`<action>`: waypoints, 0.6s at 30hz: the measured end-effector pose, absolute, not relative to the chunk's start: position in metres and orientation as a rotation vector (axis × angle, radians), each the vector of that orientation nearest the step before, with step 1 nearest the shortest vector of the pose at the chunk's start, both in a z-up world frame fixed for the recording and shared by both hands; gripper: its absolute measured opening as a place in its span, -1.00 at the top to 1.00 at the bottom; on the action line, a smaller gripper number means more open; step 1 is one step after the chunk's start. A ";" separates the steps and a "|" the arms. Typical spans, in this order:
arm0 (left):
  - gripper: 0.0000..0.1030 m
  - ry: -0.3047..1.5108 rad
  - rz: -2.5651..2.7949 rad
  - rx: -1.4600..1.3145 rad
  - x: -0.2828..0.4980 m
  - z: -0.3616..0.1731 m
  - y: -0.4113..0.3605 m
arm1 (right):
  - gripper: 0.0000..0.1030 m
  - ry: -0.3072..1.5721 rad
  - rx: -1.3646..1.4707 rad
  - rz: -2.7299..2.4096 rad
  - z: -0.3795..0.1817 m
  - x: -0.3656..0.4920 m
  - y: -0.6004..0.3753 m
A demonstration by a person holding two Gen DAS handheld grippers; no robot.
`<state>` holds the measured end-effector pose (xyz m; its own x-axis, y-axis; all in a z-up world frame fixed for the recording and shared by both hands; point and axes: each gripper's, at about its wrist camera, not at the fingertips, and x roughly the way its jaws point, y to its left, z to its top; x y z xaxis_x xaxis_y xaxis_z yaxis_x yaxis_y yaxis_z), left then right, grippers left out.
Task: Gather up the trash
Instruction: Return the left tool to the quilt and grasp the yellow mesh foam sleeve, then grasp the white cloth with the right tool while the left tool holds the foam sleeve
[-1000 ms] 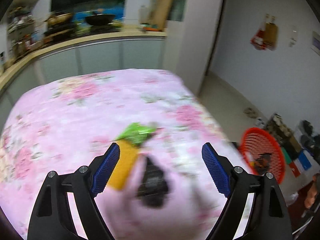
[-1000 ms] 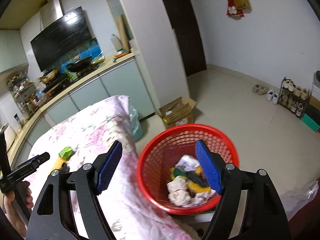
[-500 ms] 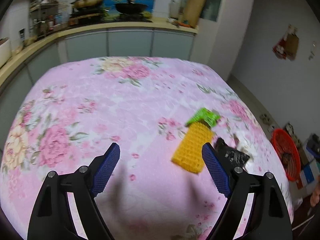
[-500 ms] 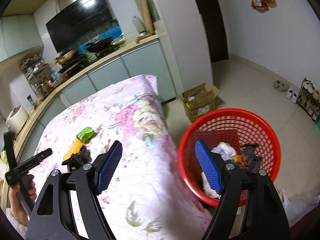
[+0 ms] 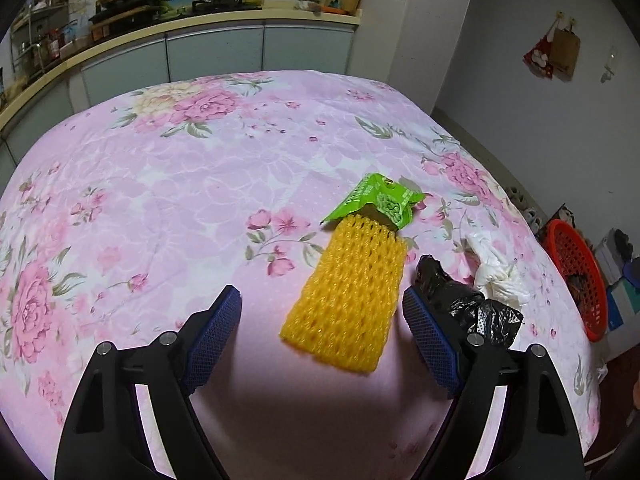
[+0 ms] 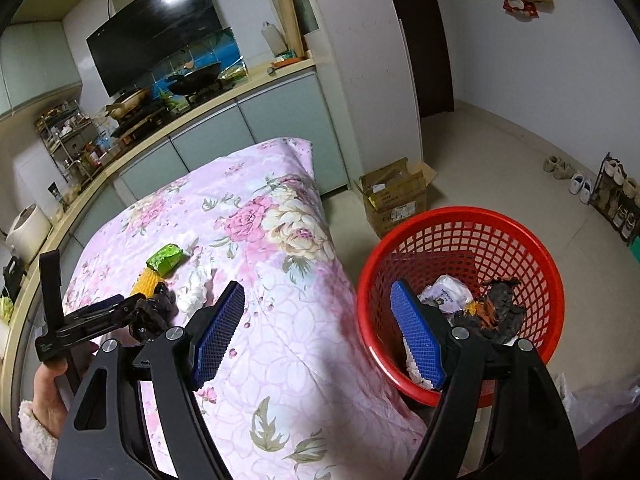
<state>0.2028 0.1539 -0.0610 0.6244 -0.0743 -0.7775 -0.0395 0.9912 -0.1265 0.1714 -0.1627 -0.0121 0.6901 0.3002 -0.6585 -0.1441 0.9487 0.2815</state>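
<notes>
The left gripper (image 5: 322,340) has dropped closer to the cloth (image 5: 160,200), and its jaws have just been closing a little, pads touching nothing. The net (image 5: 348,296), which half a second ago lay ahead of the right-hand jaw, now lies between the jaws, nearer the right-hand one. The black bag (image 5: 468,304) has come up against the outer side of that jaw (whether it touches cannot be told). A white wad (image 5: 496,272) now shows beyond the bag.

The right gripper (image 6: 318,334) has swung off the basket (image 6: 536,264): a second ago the basket filled the gap, now only the right-hand jaw overlaps it, and cloth lies between the jaws.
</notes>
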 end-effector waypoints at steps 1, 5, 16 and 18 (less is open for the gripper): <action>-0.28 0.901 -0.027 -0.134 0.203 -0.062 0.153 | -0.42 0.773 0.213 0.254 -0.013 0.171 -0.161; 0.09 0.909 -0.029 -0.129 0.204 -0.065 0.154 | -0.42 0.776 0.205 0.269 -0.014 0.172 -0.153; 0.68 0.863 0.000 -0.160 0.184 -0.052 0.170 | -0.42 0.802 0.181 0.329 -0.022 0.173 -0.126; 0.69 0.847 0.021 -0.165 0.176 -0.048 0.176 | -0.42 0.805 0.173 0.340 -0.022 0.173 -0.121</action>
<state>0.1764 0.1764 -0.0477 0.6625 -0.0469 -0.7476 -0.0847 0.9869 -0.1370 0.1734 -0.1212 -0.0221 0.6425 0.3620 -0.6754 -0.2316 0.9319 0.2791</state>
